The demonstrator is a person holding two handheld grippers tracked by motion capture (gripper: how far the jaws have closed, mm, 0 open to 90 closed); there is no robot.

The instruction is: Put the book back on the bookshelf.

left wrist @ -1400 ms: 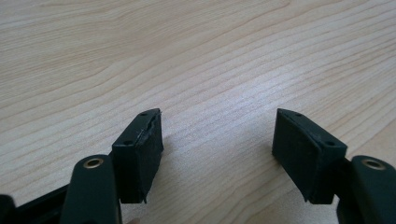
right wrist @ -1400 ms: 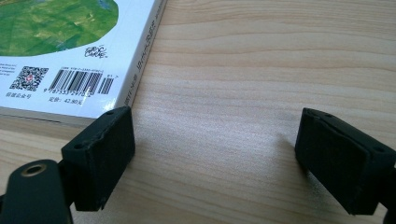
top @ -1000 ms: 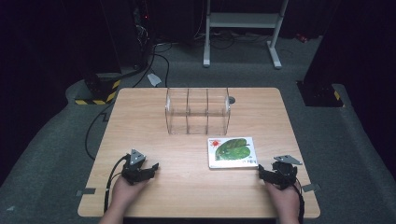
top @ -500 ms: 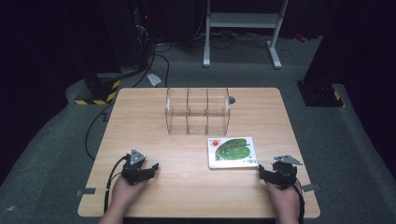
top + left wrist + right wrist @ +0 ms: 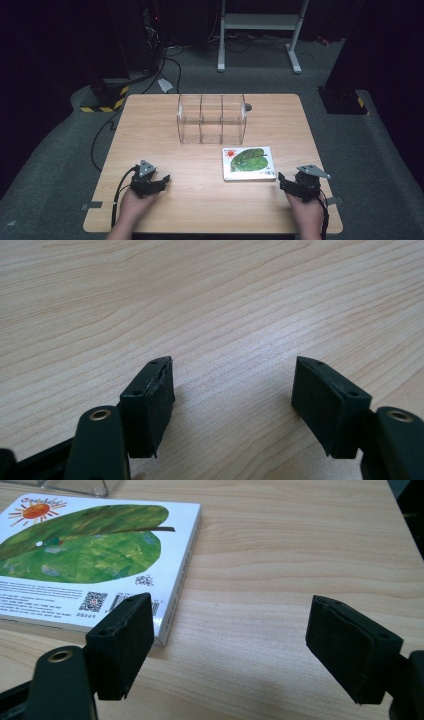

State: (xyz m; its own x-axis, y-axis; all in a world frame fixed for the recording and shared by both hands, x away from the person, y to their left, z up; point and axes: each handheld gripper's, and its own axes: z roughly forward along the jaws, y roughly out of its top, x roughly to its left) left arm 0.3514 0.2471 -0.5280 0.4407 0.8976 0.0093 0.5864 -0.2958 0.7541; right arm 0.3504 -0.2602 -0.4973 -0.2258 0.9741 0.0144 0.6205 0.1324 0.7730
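A wooden tabletop (image 5: 165, 135) seen from above. A book (image 5: 248, 163) with a green leaf and a red sun on its white cover lies flat on it, right of centre, just in front of a clear plastic organiser (image 5: 212, 119) with three compartments.

The right hand-held gripper (image 5: 286, 181) rests near the front right edge, a little to the right of the book and slightly nearer the person, not touching it. In the right gripper view the book's near corner sits just behind one black jaw, outside the gap. The jaws stand well apart with only bare wood between them, though they have just been closing a little.

The left hand-held gripper (image 5: 161, 180) rests at the front left, well apart from the book, jaws wide over bare wood.
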